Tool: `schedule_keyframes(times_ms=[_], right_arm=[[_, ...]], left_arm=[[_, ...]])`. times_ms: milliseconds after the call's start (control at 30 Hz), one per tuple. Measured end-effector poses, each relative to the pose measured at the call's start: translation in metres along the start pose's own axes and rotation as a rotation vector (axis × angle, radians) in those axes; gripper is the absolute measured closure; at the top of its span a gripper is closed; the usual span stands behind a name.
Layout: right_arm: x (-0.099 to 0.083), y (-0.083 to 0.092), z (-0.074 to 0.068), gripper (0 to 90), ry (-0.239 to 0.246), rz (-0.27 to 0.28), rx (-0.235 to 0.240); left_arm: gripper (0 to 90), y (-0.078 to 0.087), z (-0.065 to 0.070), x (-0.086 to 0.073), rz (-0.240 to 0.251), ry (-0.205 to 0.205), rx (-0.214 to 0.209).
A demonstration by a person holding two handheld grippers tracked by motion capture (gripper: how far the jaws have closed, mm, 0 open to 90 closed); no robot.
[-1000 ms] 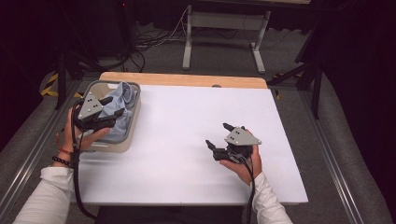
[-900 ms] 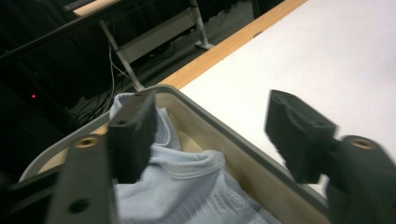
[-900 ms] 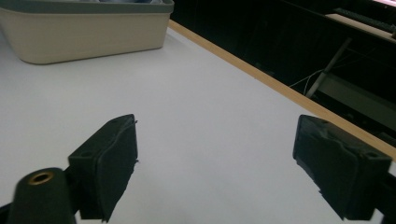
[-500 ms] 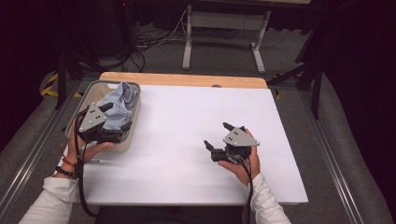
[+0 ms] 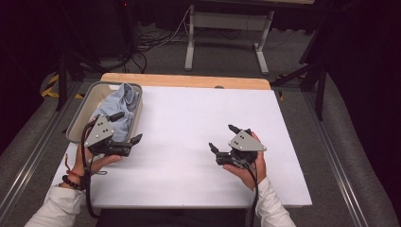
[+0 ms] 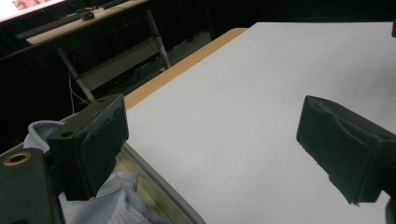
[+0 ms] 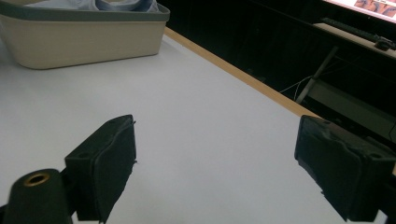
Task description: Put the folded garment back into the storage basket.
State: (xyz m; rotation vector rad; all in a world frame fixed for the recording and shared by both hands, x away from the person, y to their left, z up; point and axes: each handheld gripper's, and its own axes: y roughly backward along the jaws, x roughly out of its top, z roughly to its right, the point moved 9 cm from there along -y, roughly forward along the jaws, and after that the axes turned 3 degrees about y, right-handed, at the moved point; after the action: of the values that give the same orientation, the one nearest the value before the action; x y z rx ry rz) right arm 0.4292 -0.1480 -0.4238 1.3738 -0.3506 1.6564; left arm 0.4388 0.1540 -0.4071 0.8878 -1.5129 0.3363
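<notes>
A light blue cloth lies bunched in the grey bin at the table's left edge. My left gripper hovers over the bin's near right corner. Its jaws have just been opening and stand open with nothing between them. In the left gripper view, the left gripper frames bare white table, with the cloth and bin rim low at the left. My right gripper rests open at the table's right centre. In the right gripper view, the right gripper holds nothing, and the bin stands far off.
The white table top has a wooden strip along its far edge. Beyond it, on the dark floor, stand a metal frame and cables. Grey rails run along both sides of the table.
My left gripper has drawn back from above the bin toward the person, and its jaws have opened. The cloth stays in the bin. The right gripper has not moved.
</notes>
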Motion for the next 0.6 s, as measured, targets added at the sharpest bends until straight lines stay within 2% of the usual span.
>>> schedule_keyframes(times_ms=[67, 433, 600], right_arm=[[0.001, 0.001, -0.001, 13.3, 0.002, 0.004, -0.001], [0.003, 0.008, -0.003, 13.3, 0.017, 0.001, -0.008], [-0.001, 0.010, -0.006, 13.3, 0.026, -0.011, -0.002]], left_arm=[[9.8, 0.000, 0.003, 0.001, 0.017, 0.009, -0.007], [10.0, 0.005, 0.019, 0.000, 0.049, -0.018, -0.055], [10.0, 0.002, 0.027, -0.008, 0.038, -0.034, -0.079]])
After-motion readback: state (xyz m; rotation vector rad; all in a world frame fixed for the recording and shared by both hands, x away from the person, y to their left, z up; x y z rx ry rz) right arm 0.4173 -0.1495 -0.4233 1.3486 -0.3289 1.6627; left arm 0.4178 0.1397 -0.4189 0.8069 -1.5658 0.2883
